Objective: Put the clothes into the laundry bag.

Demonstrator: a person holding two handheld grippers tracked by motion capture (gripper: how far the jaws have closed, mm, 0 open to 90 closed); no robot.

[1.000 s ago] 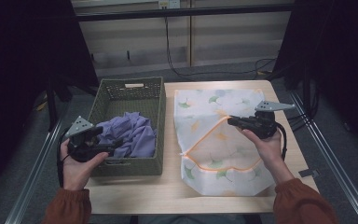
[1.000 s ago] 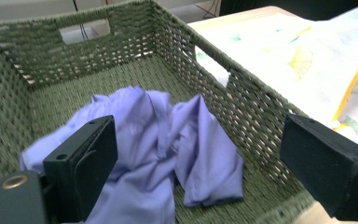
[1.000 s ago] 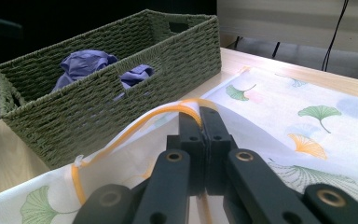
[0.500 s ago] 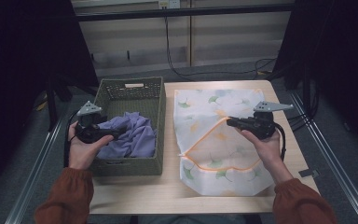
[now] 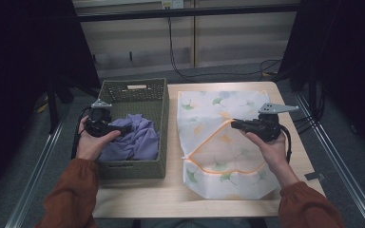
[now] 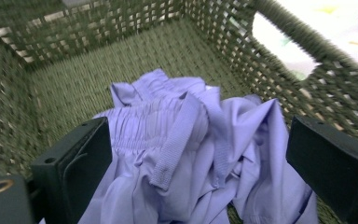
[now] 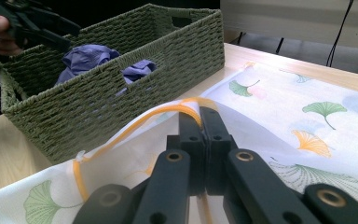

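Laundry bag (image 5: 218, 137) pinched open on the table (image 5: 294, 161), purple garment (image 5: 133, 137) waiting in the woven basket (image 5: 133, 90).

The right gripper (image 7: 200, 114) is seen with its jaws clamped together on the orange-trimmed edge of the leaf-printed bag, which is lifted off the bag's lower layer. The left gripper (image 6: 196, 154) is held over the basket with its jaws spread wide apart, the crumpled garment lying between and below them, not pinched. The basket is set just beside the bag, at its left in the high view.
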